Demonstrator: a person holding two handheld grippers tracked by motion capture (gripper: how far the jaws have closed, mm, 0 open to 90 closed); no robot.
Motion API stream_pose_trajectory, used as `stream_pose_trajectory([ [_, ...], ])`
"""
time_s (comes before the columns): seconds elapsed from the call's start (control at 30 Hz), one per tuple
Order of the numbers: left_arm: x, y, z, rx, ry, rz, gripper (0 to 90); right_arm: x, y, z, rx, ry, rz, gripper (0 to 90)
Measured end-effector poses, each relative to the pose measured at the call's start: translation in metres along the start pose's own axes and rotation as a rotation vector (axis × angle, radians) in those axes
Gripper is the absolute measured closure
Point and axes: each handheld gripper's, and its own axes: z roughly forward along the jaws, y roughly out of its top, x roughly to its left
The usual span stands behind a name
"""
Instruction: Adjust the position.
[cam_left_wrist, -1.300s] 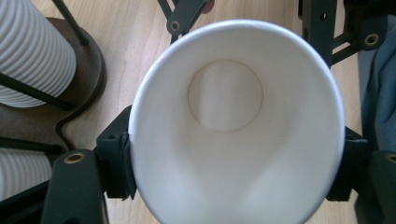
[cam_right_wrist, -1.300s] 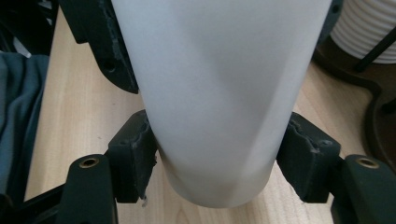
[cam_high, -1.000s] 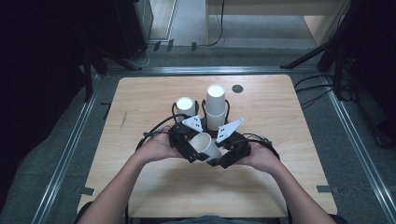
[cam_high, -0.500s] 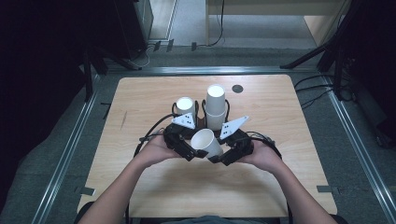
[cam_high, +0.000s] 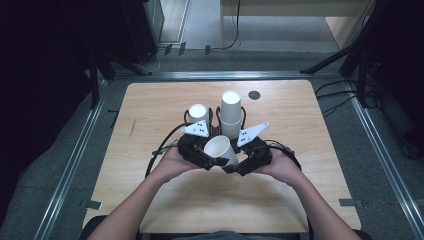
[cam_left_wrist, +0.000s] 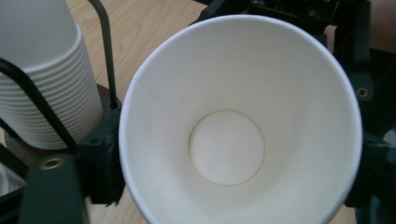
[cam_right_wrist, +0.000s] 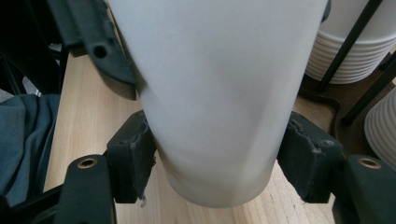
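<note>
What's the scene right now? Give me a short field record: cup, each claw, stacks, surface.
cup: white paper cup, empty, tilted, mouth toward the left claw's camera
right claw: pads pressed on the cup's lower body
left claw: at the cup's rim; jaws have just been closing; grip unclear
stacks: two upside-down cup stacks in black wire holders, behind the claws
surface: wooden table

Setting: laboratory or recording workspace. Evidence: single pale wooden table (cam_high: 165, 105) on grey carpet floor (cam_high: 65, 150); metal rails (cam_high: 75, 155) along both sides of it; black stand legs (cam_high: 102, 65) and loose cables (cam_high: 345, 100) at the edges; dark surroundings; light wooden furniture (cam_high: 280, 10) behind.
</note>
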Motion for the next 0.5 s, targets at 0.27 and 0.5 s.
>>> stream_pose_trajectory([
  [0.27, -0.0014, 0.0025, -0.0003, 0.022, 0.004, 0.01, 24.2, 0.0, 0.0002, -0.0001, 0.004, 0.004, 0.001, 30.1],
  [0.5, 0.005, 0.0008, -0.0051, 0.055, 0.053, -0.009, 24.2, -0.0021, -0.003, 0.0006, 0.037, -0.034, 0.025, 24.8],
])
